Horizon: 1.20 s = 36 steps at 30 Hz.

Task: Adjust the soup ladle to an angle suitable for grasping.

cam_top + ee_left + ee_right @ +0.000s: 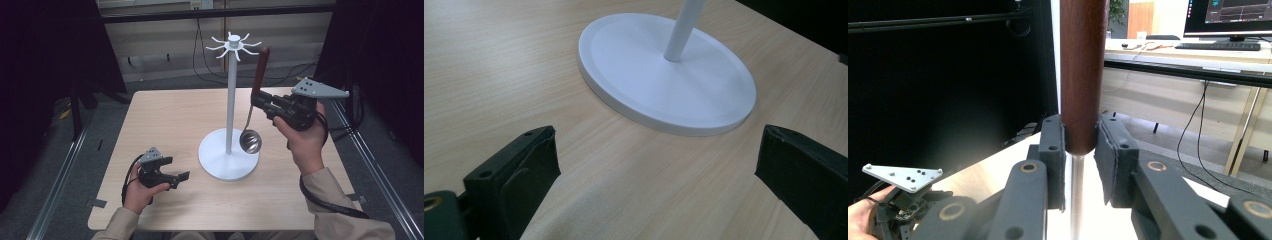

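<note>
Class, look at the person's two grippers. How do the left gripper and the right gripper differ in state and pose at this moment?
The right gripper is shut on the brown handle of a ladle; the left gripper is open and holds nothing. The right gripper is raised beside the white stand; the left gripper sits low at the table, pointing at the stand's base. Both are black, hand-held and trail cables.

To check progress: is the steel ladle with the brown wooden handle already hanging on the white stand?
No, the ladle is clamped in the right gripper beside the white stand, below its hooks.
</note>
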### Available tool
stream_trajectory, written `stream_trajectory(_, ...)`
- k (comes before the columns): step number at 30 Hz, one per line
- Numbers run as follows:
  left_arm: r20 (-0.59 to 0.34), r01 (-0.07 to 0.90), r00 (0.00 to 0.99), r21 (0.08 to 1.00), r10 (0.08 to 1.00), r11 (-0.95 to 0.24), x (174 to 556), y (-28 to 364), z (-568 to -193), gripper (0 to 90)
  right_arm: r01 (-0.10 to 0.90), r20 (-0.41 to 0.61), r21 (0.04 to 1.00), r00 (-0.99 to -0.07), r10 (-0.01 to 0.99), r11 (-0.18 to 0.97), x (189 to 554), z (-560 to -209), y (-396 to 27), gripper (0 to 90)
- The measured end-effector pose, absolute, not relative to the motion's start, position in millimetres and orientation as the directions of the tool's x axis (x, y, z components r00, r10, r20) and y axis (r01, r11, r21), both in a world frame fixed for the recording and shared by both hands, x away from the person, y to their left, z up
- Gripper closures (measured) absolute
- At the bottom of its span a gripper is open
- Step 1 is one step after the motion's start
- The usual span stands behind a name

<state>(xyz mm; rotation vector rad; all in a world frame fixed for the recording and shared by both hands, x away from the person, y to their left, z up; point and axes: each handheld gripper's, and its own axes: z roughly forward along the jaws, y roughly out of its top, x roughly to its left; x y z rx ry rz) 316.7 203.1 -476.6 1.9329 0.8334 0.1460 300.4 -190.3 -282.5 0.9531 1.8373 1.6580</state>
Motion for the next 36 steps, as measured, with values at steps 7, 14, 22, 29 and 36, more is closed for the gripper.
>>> stream_trajectory(7,-0.246,0.488,0.759,0.828,0.602,-0.276,317,203,-477,3.2,0.178,0.099,0.984,-0.641,0.761,0.022,302,-281,-189,74.7)
stream_trajectory(14,-0.243,0.485,0.762,0.828,0.6,-0.281,317,203,-477,3.2,0.174,0.101,0.985,-0.647,0.756,0.018,304,-279,-187,74.7)
stream_trajectory(22,-0.239,0.484,0.76,0.828,0.605,-0.282,317,204,-477,3.2,0.178,0.101,0.984,-0.652,0.751,0.021,307,-279,-185,74.7)
stream_trajectory(29,-0.239,0.485,0.759,0.828,0.605,-0.281,317,205,-477,3.2,0.182,0.101,0.983,-0.654,0.75,0.026,310,-281,-181,74.7)
stream_trajectory(36,-0.238,0.484,0.759,0.829,0.606,-0.28,316,207,-477,3.2,0.18,0.103,0.983,-0.659,0.745,0.022,314,-282,-179,74.7)
